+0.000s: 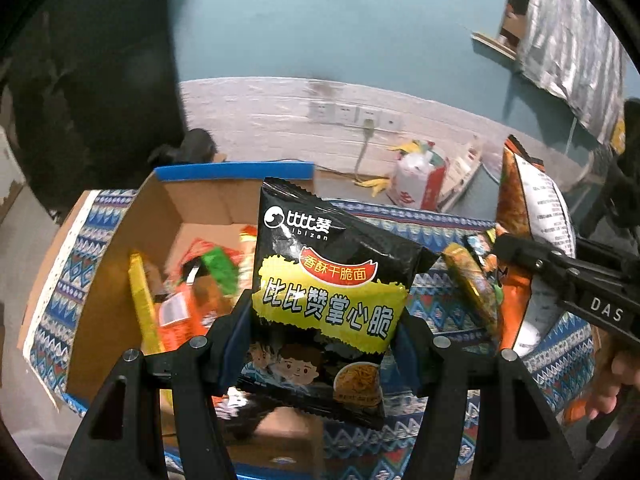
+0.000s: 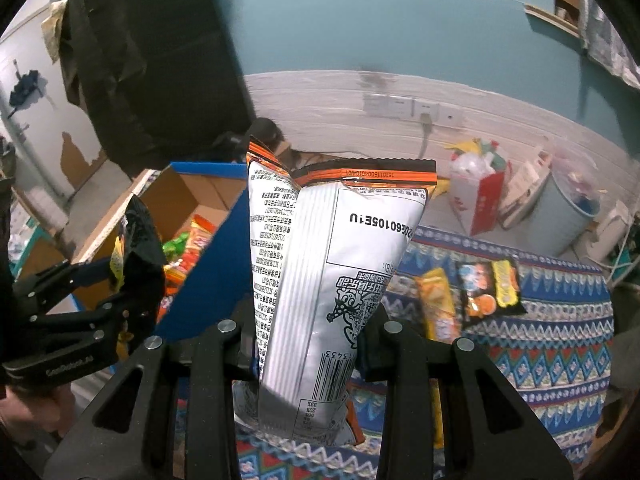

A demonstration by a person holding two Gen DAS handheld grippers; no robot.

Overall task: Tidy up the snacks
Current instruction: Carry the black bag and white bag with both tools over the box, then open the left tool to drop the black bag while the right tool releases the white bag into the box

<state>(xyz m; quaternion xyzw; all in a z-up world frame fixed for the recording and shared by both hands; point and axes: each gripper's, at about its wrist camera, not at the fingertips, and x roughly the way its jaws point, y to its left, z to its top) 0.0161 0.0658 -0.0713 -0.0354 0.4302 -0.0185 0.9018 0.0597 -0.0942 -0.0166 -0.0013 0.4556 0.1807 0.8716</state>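
My left claw (image 1: 324, 344): black packet (image 1: 336, 280), yellow band, red label. My right claw (image 2: 312, 344): silver bag (image 2: 320, 272), orange-black top seam. Cloth (image 2: 560, 340) at 3 o'clock: blue-white zigzag diamonds. Box (image 1: 120, 272): brown, blue rim. Wall (image 1: 320, 20) at 12: teal.

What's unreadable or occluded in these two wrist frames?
- Cardboard box contents: left wrist view, the black noodle packet held by the left gripper covers the right part; the rest is blurred.
- Front of the silver-backed snack bag: right wrist view shows only its back, held in the right gripper.
- Two packets on the patterned cloth: labels too small and blurred.
- Box's near wall: cut off by the gripper bodies.
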